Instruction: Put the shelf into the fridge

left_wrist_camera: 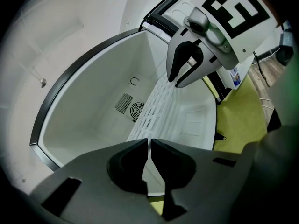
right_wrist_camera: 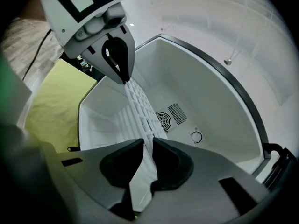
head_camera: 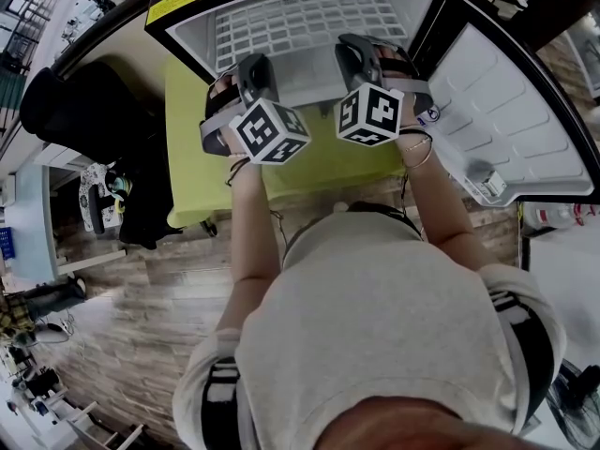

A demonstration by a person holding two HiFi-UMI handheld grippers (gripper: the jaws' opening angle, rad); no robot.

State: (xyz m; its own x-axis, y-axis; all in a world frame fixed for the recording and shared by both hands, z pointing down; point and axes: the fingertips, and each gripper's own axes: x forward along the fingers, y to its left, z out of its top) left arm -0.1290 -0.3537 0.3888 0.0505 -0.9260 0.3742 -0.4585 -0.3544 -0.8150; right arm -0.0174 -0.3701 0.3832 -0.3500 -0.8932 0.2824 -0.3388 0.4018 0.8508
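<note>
The white slatted shelf (head_camera: 309, 22) lies level inside the open small fridge (head_camera: 192, 37), and both grippers reach in at its front edge. My left gripper (head_camera: 254, 67) is shut on that edge; in the left gripper view its jaws (left_wrist_camera: 149, 144) pinch the thin white rim of the shelf (left_wrist_camera: 163, 101). My right gripper (head_camera: 360, 52) has the shelf's edge (right_wrist_camera: 139, 104) between its jaws (right_wrist_camera: 148, 144), which stand a little wider than the rim, so the pads seem to be off it. Each gripper shows in the other's view: the right gripper (left_wrist_camera: 187, 64) and the left gripper (right_wrist_camera: 117, 62).
The fridge door (head_camera: 516, 111) hangs open to the right. A round fan grille (left_wrist_camera: 137, 110) and a knob (right_wrist_camera: 196, 136) sit on the fridge's back wall. A yellow-green mat (head_camera: 197, 157) lies under the fridge, a black chair (head_camera: 84, 101) stands at left, and the floor is wood.
</note>
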